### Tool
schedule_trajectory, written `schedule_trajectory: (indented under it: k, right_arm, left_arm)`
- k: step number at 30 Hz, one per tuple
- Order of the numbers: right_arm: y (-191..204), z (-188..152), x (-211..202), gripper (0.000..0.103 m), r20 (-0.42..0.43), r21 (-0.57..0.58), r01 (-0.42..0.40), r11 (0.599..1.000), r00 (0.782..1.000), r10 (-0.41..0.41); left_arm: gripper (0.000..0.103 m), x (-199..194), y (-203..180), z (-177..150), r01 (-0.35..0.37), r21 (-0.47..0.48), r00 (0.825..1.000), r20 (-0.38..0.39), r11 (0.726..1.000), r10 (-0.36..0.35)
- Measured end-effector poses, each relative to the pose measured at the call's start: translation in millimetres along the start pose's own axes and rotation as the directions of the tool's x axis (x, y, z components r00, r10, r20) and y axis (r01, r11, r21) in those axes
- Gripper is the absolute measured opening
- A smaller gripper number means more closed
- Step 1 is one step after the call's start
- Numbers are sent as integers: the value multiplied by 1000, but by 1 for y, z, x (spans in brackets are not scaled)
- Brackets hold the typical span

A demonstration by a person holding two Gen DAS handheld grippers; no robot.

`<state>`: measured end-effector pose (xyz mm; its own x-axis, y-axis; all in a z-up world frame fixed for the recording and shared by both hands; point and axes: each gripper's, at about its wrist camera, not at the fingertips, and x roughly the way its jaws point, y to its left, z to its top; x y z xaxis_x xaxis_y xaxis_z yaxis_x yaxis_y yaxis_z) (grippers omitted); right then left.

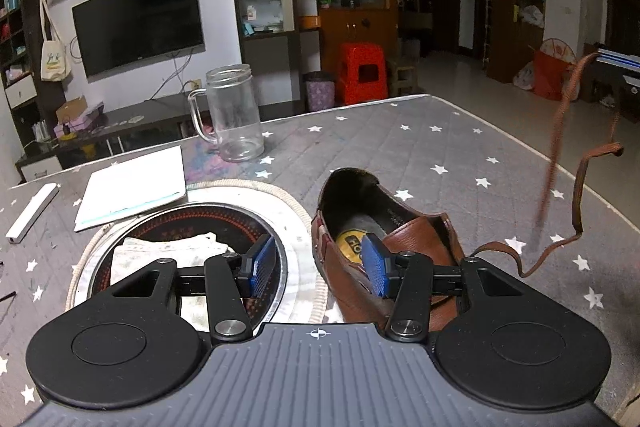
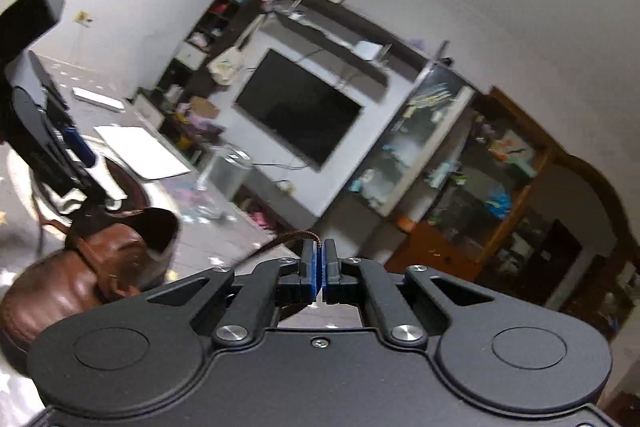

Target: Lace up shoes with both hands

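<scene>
A brown leather shoe [image 1: 384, 239] sits on a worktop [image 1: 440, 139] covered with a grey quilted cloth printed with white stars, its opening turned toward the far side of the room. The left tool [image 1: 320, 263] hovers low over the near end of the shoe with its blue-padded fingers [image 1: 376, 267] spread wide and nothing between them; one pad hangs over the shoe's opening, where a yellow insole label shows, the other over a round dark-patterned dish [image 1: 192, 227] just beside the shoe, in which a pale crumpled cloth [image 1: 168, 251] lies.

A brown shoelace [image 1: 560, 131] rises from the shoe's right side, climbing steeply to the upper right, where the edge of the right tool [image 1: 616, 61] shows. Another stretch of lace curls loosely above the cloth nearby. In the right wrist view, tilted and blurred, the right tool [image 2: 320, 267] has its blue pads pressed together on the end of the shoelace [image 2: 296, 237], which runs down and left toward the shoe [image 2: 92, 267]. The left tool [image 2: 76, 143] shows above the shoe at that view's left edge.

Farther back on the worktop stand a clear glass mug [image 1: 232, 115] with a handle, a white pad of paper [image 1: 136, 183] and, near the left edge, a slim white bar [image 1: 32, 213]. Beyond hang a dark wall-mounted television [image 1: 140, 21] and shelving, with a red plastic stool [image 1: 362, 71] on the floor.
</scene>
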<state>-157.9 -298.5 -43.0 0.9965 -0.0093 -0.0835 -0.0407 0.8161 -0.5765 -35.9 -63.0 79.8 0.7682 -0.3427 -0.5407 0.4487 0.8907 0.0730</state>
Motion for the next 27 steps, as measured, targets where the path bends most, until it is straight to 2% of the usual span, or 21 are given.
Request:
schedule_trajectory:
  k: [4, 7, 8, 9, 11, 16, 20, 23, 27]
  right_arm:
    - [3, -14, 5, 11, -107, -16, -143, 990, 984, 140]
    - [12, -20, 5, 32, -139, -41, -217, 975, 968, 210]
    - [14, -21, 5, 40, -153, -44, -246, 968, 959, 237]
    - [19, -23, 6, 42, -174, -45, -298, 954, 942, 286]
    - [26, -25, 7, 42, -188, -39, -355, 934, 921, 342]
    - [37, -20, 13, 42, -181, -14, -434, 901, 887, 424]
    - [40, -13, 17, 44, -209, -11, -519, 855, 837, 505]
    - [37, -12, 8, 46, -244, -20, -554, 833, 810, 533]
    - [33, -17, 1, 47, -288, -20, -609, 793, 763, 579]
  left_arm:
    - [51, 0, -4, 2, -1, 20, 1000, -1, 1000, 1]
    - [52, 1, -6, 2, -3, 23, 1000, -5, 1000, 3]
    - [52, 2, -7, 3, -2, 24, 1000, -6, 1000, 2]
    - [52, 3, -8, 3, -1, 25, 1000, -8, 1000, 1]
    - [53, 4, -11, 4, 3, 30, 1000, -12, 1000, -3]
    - [53, 7, -17, 6, 14, 40, 1000, -14, 999, -13]
    - [53, 2, -23, 10, 43, 65, 999, 7, 997, -44]
    - [53, -1, -29, 13, 70, 92, 997, 16, 993, -72]
    - [53, 0, -41, 13, 96, 143, 995, 9, 985, -99]
